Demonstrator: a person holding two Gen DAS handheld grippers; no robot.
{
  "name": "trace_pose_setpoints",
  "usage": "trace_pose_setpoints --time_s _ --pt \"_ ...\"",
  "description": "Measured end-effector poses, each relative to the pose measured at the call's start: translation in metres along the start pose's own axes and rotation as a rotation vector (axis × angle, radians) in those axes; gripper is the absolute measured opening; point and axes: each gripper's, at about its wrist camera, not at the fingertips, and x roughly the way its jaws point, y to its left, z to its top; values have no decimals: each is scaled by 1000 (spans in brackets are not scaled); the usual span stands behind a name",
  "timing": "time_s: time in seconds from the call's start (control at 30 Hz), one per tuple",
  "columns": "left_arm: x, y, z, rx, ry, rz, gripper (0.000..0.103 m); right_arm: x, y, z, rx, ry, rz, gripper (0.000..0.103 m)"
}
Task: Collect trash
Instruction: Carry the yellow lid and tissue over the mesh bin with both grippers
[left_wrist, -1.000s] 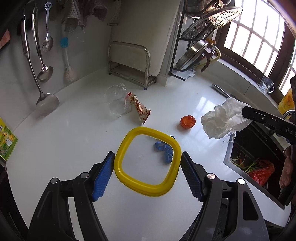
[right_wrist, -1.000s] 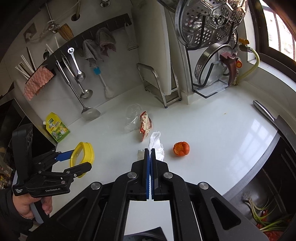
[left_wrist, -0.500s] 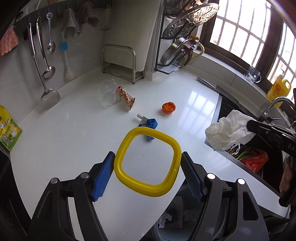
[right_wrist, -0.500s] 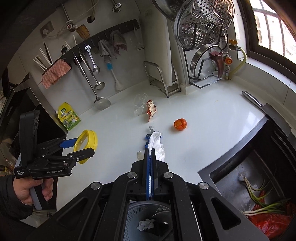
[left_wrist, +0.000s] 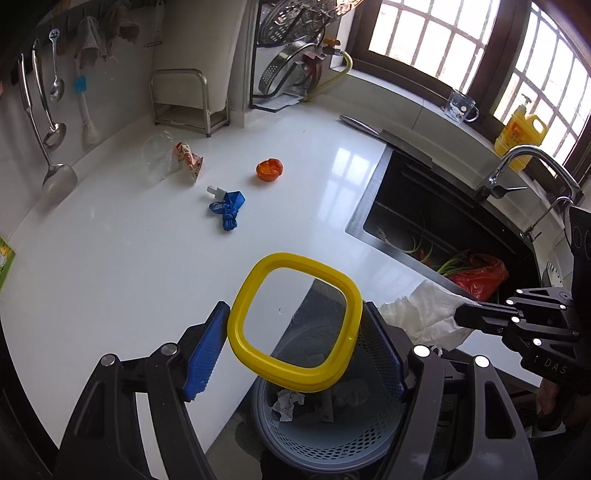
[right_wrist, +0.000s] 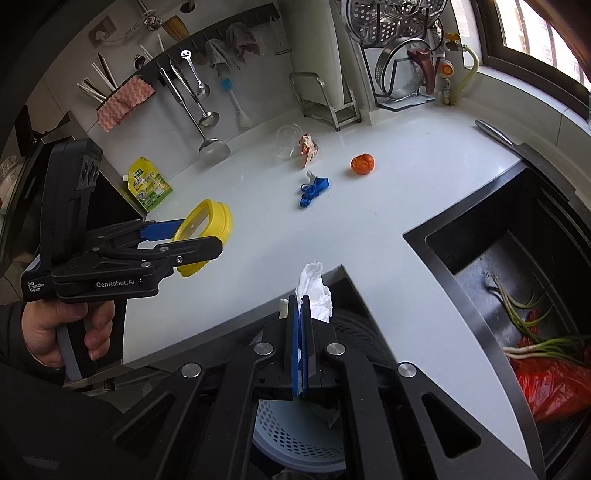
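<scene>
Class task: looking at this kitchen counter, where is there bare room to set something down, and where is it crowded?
Free: the wide counter patch between the blue scrap and the near edge, and the strip between the orange peel and the sink. Crowded: the back, where the clear cup, snack wrapper, blue scrap and peel cluster before the metal rack.

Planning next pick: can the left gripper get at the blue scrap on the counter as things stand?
Probably not yet. The left gripper is shut on the yellow-rimmed lid over the bin. The path across the counter to the blue scrap looks clear.
</scene>
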Motion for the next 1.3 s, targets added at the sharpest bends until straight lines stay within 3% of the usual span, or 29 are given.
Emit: trace_pose_setpoints --time_s 0.47,1.3 --pt "16 -20 -32 27 92 -42 70 15 -4 -42 36 89 -2 1" --pt "42 -42 -59 65 194 -92 71 27 -7 -55 49 132 -9 1"
